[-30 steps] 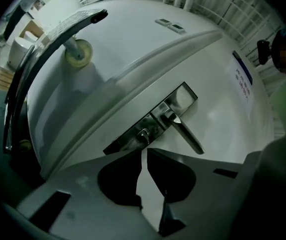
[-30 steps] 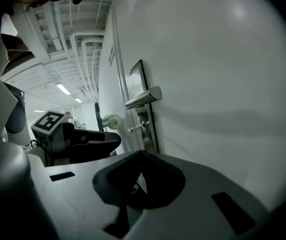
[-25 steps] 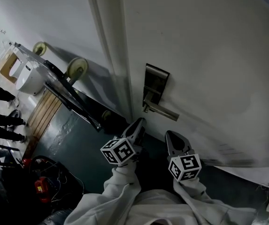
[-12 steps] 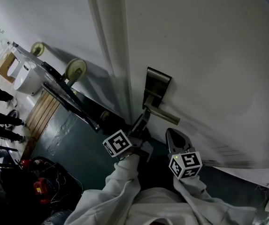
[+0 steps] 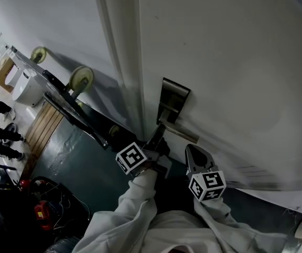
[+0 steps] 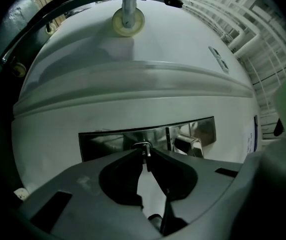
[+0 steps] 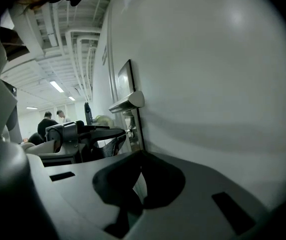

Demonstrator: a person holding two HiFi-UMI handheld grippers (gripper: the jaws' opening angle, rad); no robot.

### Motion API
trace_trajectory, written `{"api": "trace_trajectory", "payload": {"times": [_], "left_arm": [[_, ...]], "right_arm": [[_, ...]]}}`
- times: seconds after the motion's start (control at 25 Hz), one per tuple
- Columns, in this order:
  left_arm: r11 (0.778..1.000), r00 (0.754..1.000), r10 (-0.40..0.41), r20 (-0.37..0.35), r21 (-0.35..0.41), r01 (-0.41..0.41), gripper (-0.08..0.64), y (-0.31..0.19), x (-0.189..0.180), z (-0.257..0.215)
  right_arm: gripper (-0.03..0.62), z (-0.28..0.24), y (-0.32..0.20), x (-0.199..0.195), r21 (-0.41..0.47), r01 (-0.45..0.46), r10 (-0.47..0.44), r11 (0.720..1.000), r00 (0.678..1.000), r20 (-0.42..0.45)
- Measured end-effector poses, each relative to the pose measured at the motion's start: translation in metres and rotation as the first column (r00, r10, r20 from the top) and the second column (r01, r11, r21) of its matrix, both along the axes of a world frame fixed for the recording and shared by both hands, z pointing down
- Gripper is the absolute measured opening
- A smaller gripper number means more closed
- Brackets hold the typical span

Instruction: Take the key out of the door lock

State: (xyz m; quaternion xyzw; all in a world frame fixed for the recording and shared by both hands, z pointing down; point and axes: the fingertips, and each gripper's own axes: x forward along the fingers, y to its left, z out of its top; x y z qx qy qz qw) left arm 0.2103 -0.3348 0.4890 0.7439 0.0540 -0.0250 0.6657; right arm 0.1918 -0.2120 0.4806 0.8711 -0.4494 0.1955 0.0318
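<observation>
Grey plastic, the left gripper (image 6: 143,155) sits squarely in front of the long brushed-steel lock plate (image 6: 108,143) on the white door (image 5: 235,62). Its jaws are closing on the small silver metal key (image 6: 143,147), whose head stands out of the plate between the two tips, and the tips appear to touch it on both sides. The key sits in the lock, just left of the silver lever handle (image 6: 188,145) as the left gripper view shows it. To do this step well, I judge that the pinch should settle fully on the head before any pull, because so little metal is on offer and a half-made grip would likely slip off. The pull then wants to run straight back along the key's own line, square to the plate, with no prying sideways. If it resists, the key may first need turning to its release position, which I cannot tell from here. The lever hangs close by, so the gripper should keep clear of it. Further right, the right gripper (image 7: 142,156) hovers near the door with its jaws pressed together on nothing.
</observation>
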Motion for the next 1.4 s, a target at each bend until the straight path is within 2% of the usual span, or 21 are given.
{"api": "trace_trajectory", "payload": {"times": [0.44, 0.64, 1.0, 1.2, 1.4], "left_arm": [[0.999, 1.0, -0.032, 0.0, -0.014, 0.032, 0.026, -0.0001, 0.0009, -0.0044], [0.999, 0.999, -0.04, 0.023, -0.007, 0.04, 0.026, -0.0013, 0.0003, -0.0012], [0.994, 0.998, -0.034, 0.044, -0.101, 0.039, 0.026, 0.0, -0.0008, -0.0002], [0.996, 0.997, -0.047, 0.063, -0.067, 0.051, 0.025, -0.0007, -0.0007, -0.0016], [0.996, 0.996, -0.058, 0.063, -0.068, 0.062, 0.025, 0.0004, -0.0069, -0.0017]], "right_arm": [[0.052, 0.002, -0.0024, -0.003, -0.006, 0.02, -0.02, 1.0, 1.0, 0.006], [0.052, 0.0038, 0.0005, -0.0021, -0.01, 0.019, -0.019, 1.0, 1.0, 0.006], [0.052, 0.003, 0.0023, -0.0039, -0.016, 0.028, -0.028, 0.999, 1.0, 0.006], [0.052, 0.0031, 0.0031, -0.0057, -0.017, 0.026, -0.025, 1.0, 1.0, 0.004], [0.052, 0.0014, 0.0038, -0.0083, -0.018, 0.025, -0.025, 1.0, 1.0, 0.0]]}}
